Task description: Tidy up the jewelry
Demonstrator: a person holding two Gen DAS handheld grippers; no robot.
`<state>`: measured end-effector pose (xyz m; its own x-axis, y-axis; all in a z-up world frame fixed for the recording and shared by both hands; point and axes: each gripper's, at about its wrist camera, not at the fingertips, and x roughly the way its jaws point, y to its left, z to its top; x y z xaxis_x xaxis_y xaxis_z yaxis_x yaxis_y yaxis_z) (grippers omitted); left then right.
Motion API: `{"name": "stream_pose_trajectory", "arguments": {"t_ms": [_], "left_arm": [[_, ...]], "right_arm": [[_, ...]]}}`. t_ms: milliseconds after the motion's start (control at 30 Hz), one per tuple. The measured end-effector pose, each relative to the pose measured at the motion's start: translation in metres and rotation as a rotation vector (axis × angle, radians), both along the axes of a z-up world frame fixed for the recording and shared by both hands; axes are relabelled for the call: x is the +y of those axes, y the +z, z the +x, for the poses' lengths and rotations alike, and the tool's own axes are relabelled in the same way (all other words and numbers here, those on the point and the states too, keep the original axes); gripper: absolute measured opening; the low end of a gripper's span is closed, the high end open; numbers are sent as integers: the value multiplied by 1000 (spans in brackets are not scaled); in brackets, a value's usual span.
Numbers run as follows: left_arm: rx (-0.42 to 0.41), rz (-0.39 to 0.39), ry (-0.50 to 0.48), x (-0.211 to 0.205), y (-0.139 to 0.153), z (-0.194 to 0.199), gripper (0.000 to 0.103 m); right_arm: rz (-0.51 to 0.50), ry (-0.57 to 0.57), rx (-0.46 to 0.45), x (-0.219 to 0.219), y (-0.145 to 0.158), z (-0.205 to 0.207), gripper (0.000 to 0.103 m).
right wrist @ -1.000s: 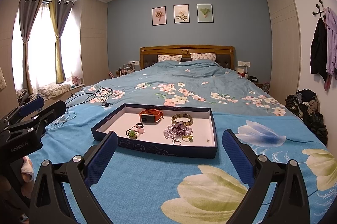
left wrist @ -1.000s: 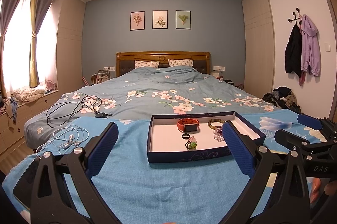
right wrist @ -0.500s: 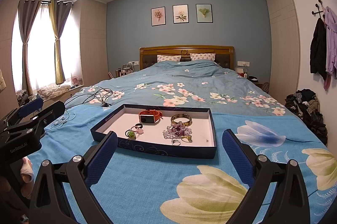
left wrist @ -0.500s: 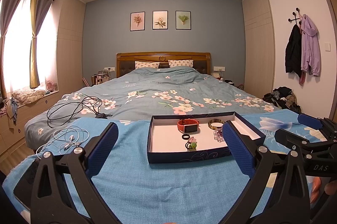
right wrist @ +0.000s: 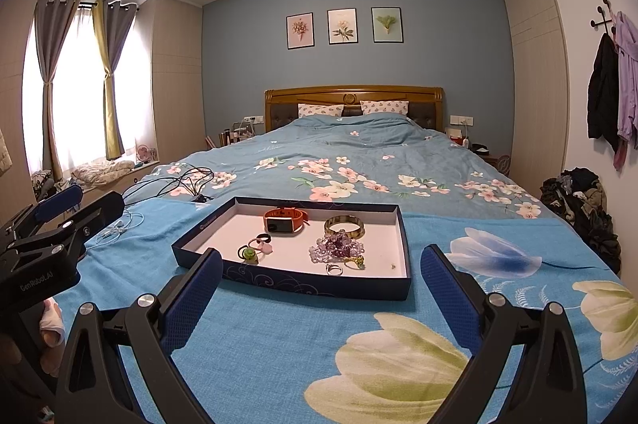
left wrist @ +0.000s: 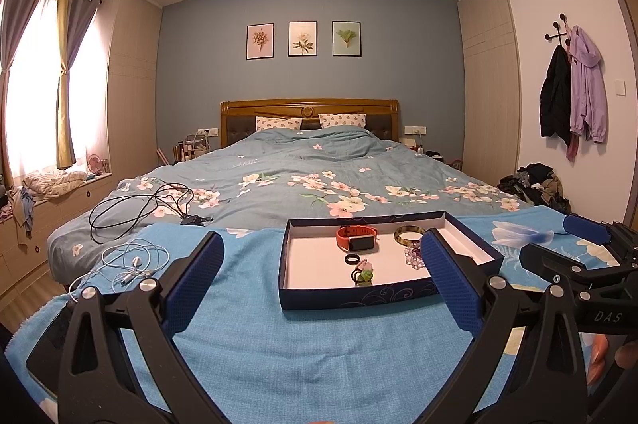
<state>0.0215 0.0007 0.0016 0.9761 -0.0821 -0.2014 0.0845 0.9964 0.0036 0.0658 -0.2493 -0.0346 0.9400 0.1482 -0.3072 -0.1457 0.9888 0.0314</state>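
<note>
Only the right wrist view shows the small ring (right wrist: 334, 269) beside the purple beads (right wrist: 337, 247) in the tray (right wrist: 319, 286) on the bed. Both grippers, left (left wrist: 321, 278) and right (right wrist: 321, 288), hover level before it, jaws spread wide, empty.

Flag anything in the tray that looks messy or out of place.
The purple bead string lies heaped in the tray, not laid out, with a small ring and gold-green piece loose against it. Nothing looks spilled or damaged.

In the left view, the purple bead cluster (left wrist: 414, 256) sits partly hidden behind a gripper finger (left wrist: 450, 284).
</note>
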Motion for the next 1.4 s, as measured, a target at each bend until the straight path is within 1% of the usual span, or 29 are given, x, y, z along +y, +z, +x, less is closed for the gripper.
{"name": "stream_pose_trajectory", "arguments": {"t_ms": [1400], "left_arm": [[-1, 2, -1, -2, -2, 3, 97]], "right_arm": [[1, 0, 1, 3, 0, 1, 96]]}}
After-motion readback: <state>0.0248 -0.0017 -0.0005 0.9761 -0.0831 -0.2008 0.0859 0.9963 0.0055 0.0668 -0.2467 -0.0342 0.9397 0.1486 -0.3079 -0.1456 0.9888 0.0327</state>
